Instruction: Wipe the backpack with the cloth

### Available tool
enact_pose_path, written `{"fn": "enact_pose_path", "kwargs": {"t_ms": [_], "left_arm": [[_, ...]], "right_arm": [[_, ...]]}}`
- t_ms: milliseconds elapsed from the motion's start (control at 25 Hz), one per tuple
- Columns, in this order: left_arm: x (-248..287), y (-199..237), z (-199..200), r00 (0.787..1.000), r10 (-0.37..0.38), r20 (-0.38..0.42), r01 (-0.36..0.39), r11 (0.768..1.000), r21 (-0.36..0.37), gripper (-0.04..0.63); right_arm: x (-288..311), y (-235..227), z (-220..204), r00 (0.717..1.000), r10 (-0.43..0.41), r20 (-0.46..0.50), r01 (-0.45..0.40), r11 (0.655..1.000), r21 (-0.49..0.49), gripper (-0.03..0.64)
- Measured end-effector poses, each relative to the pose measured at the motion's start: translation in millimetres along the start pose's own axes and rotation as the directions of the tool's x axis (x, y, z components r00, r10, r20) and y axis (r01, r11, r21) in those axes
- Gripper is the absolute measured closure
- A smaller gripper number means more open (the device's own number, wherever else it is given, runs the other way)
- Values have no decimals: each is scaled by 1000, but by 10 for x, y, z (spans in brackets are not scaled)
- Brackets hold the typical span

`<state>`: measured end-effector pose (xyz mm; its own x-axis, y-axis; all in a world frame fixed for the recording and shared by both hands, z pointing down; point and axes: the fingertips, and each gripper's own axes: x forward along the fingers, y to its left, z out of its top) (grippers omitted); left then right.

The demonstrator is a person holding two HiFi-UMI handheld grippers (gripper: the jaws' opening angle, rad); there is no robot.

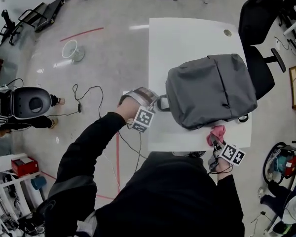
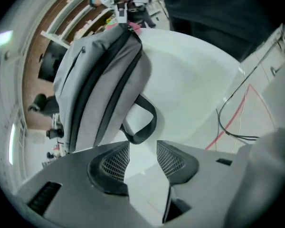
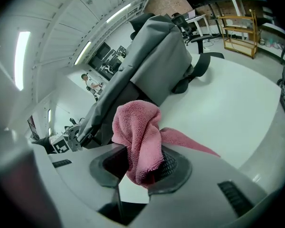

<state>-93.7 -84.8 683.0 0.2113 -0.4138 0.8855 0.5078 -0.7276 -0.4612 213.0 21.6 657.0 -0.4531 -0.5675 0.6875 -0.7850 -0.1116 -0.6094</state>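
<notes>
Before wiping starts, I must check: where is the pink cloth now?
In the head view, the pink cloth is at the lower right, held by the right gripper at the near edge of the table, next to the grey backpack.

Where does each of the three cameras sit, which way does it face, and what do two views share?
Head view: on the person's head, looking steeply down at the backpack on the white table; black sleeves, left gripper and right gripper show.
Left gripper view: rides the left gripper, facing the backpack's carry handle across open, empty jaws.
Right gripper view: rides the right gripper, facing the backpack past the pink cloth its jaws clamp.
Shared: each gripper view shows the backpack and the other gripper.
</notes>
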Motion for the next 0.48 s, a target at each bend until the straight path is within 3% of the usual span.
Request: {"fn": "enact_pose_path", "kwargs": {"t_ms": [120, 200, 280, 480], "left_arm": [[69, 85, 74, 996, 82, 22, -85, 977, 197, 405], [125, 82, 120, 995, 92, 31, -97, 953, 288, 405], [156, 65, 141, 995, 86, 46, -96, 945, 312, 425], [93, 9, 182, 992, 91, 86, -111, 960, 258, 465]], "right_arm": [[-31, 47, 0, 1000, 4, 18, -4, 1000, 3, 503], [-72, 66, 21, 1000, 8, 28, -8, 1000, 5, 503], [-134, 39, 39, 999, 7, 37, -8, 1000, 15, 503], [-276, -81, -17, 999, 4, 33, -5, 999, 50, 503]]}}
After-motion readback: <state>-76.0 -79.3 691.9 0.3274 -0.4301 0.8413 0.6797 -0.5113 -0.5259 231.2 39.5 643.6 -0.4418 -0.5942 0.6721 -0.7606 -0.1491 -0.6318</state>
